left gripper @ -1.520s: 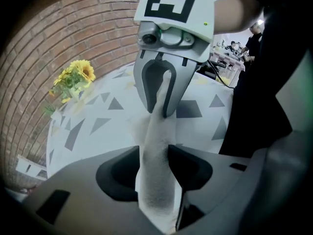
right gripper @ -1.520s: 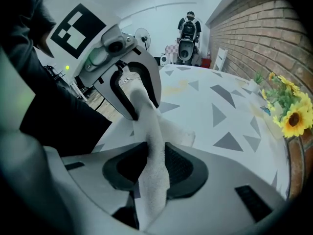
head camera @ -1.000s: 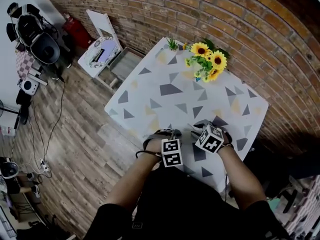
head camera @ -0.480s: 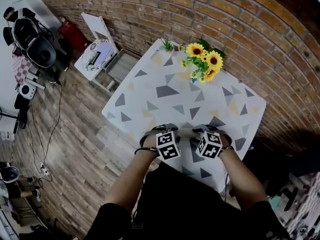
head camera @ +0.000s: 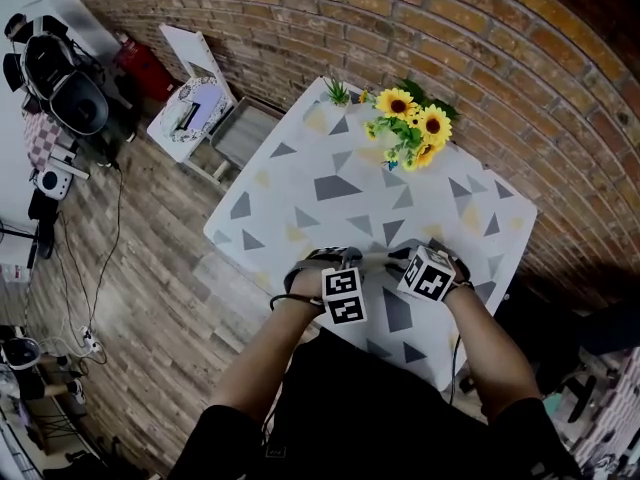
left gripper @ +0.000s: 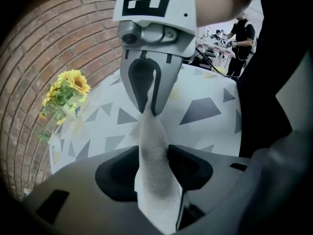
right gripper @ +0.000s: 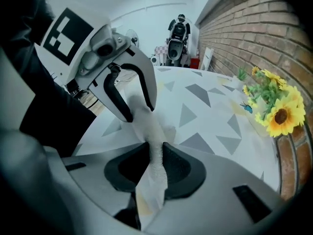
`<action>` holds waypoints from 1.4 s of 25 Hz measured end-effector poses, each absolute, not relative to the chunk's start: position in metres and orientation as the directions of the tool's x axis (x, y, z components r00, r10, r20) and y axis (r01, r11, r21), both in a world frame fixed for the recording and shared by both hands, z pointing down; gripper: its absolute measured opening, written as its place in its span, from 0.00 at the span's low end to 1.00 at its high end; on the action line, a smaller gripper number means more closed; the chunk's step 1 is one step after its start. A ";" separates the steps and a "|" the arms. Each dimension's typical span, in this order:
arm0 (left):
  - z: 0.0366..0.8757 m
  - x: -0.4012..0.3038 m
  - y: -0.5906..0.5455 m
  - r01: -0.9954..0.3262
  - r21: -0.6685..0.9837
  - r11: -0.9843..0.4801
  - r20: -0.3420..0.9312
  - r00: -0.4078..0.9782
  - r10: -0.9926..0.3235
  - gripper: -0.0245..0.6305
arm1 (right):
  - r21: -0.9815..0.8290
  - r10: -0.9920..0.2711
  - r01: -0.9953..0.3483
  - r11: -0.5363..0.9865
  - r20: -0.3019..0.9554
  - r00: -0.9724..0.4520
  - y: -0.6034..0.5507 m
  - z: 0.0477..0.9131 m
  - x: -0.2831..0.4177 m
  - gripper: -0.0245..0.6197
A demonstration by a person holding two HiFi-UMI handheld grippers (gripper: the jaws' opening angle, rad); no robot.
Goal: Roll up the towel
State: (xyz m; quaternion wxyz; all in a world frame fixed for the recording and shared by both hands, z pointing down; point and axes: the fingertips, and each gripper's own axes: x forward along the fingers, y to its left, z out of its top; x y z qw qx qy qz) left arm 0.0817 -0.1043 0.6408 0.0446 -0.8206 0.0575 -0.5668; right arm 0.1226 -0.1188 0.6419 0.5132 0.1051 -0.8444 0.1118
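Running 9 to 3 o'clock in the head view, the fluffy white cloth towel (left gripper: 152, 131) stretches tight. The left fingers (left gripper: 115, 173) pinch one end; the right fingers (right gripper: 185, 171), just closing, pinch the other.

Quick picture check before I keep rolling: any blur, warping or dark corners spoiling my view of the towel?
Head view: sharp, but the lens bows the brick wall, and the far corners are dark. Left gripper view: towel is very close and a little soft, with black vignette around the frame. Right gripper view: towel is clear, and the sunflowers are stretched at the edge.
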 end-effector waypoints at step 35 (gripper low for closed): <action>0.646 0.090 -0.017 0.005 0.106 -0.994 0.948 0.301 0.102 0.25 | -0.293 0.101 -0.321 0.901 0.860 -0.501 -0.028 0.639 0.142 0.19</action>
